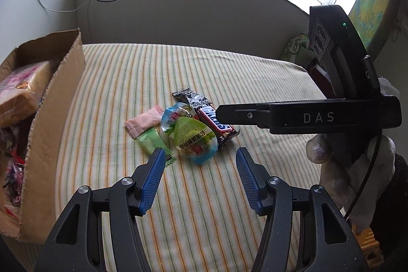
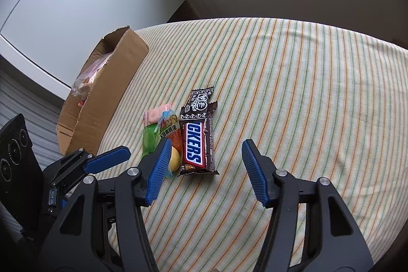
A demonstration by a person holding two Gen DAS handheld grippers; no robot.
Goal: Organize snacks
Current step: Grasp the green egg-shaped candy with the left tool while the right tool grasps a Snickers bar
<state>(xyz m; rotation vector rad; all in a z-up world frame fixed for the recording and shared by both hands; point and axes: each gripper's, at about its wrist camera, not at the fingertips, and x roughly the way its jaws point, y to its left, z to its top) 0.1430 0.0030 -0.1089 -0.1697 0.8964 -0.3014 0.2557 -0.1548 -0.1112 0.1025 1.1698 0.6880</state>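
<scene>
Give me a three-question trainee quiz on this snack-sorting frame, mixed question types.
1. True or false: the left gripper is shut on a snack.
2. Multiple choice: the Snickers bar lies (A) inside the cardboard box, (B) on the striped cloth at the edge of the snack pile, (C) between the right gripper's fingers.
3. Fill in: the pink packet touches the ____ packet beside it.

Key
1. False: both grippers are open and hold nothing.
2. B: the bar lies on the cloth, with the black packet at its far end.
3. Green.
</scene>
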